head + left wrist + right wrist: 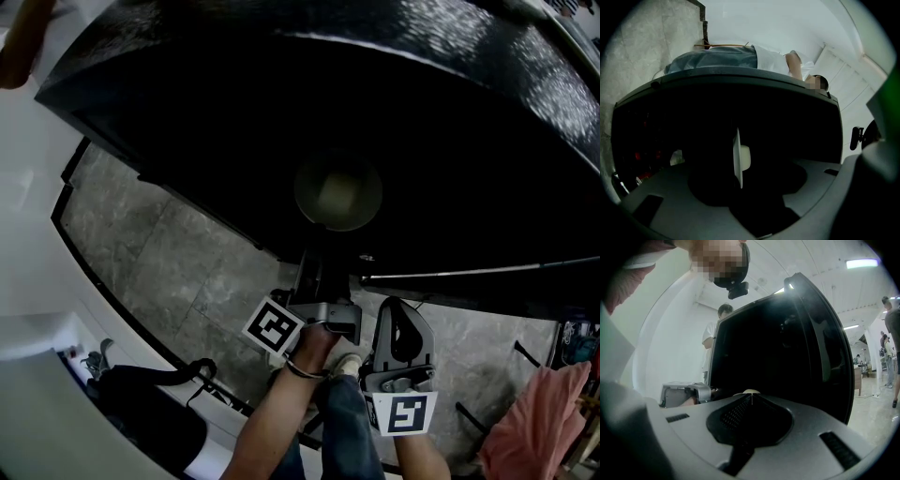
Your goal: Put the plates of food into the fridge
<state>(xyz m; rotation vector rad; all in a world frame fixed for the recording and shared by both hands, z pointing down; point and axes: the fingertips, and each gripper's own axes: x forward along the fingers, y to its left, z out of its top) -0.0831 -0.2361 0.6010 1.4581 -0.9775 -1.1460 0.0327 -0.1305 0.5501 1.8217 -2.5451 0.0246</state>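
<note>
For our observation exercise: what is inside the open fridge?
One plate holding pale food sits inside the fridge, ahead of the left claw. The rest of the interior is too dark to see.

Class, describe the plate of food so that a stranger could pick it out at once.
Find the big black fridge filling the head view's top. Deep in its dark inside sits one round plate, the only pale disc there.

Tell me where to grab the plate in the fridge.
Take the plate by its near rim, coming in level through the fridge's open front. It lies flat with food in the middle, so probably only the thin edge fits between jaws.
</note>
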